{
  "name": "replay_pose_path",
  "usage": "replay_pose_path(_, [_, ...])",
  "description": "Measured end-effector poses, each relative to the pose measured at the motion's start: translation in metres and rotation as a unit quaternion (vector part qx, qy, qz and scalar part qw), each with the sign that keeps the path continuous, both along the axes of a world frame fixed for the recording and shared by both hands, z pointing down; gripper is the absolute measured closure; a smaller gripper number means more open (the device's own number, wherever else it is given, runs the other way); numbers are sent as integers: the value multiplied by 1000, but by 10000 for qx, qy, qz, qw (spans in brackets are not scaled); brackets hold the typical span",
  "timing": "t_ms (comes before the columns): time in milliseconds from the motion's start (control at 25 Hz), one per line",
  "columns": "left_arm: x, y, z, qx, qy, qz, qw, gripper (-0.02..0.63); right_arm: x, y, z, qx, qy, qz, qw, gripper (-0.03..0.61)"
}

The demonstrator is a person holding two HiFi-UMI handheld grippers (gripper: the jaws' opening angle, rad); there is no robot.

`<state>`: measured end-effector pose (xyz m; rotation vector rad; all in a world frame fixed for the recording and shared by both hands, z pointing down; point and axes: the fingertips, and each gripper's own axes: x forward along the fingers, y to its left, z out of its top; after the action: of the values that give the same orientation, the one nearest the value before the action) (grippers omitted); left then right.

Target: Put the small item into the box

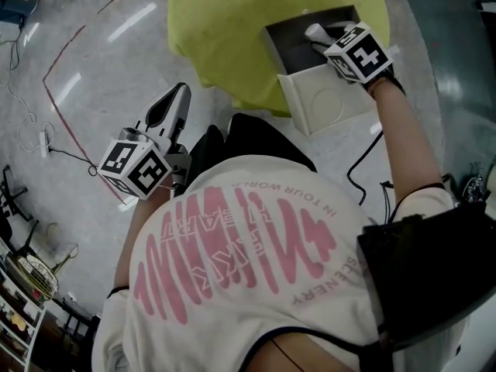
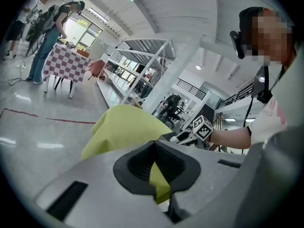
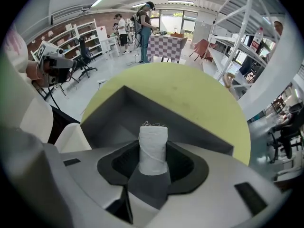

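The left gripper (image 1: 175, 101) is held off the near edge of the yellow-covered table (image 1: 232, 22), its jaws drawn together with nothing between them. At that near edge the grey box (image 1: 288, 43) lies open with its white lid (image 1: 325, 103) folded out, and the right gripper (image 1: 316, 35) is clamped on the small white spool (image 3: 153, 148) over the box's inside, so only the release is judged to be left. Whether the spool touches the box floor cannot be made out, and much of the inside is covered in the head view.

Spool (image 3: 153, 148) over box (image 1: 298, 45) on table (image 1: 225, 29), lid (image 1: 325, 103) beside
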<state>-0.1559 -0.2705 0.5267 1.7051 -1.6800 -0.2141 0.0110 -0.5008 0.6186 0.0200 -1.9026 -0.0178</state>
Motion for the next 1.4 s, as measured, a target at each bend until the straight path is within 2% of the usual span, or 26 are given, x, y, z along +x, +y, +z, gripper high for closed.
replay_pose_path(720, [-3, 7, 13, -164, -40, -40, 9998, 606, 2, -6, 20, -260, 145, 163, 9994, 407])
replay_pose_path(920, [-1, 9, 0, -198, -5, -20, 9998, 606, 3, -5, 4, -289, 180, 198, 9992, 407])
replay_pose_path(1400, [1, 4, 9, -201, 65, -47, 9998, 606, 4, -7, 9, -308, 140, 156, 9993, 405])
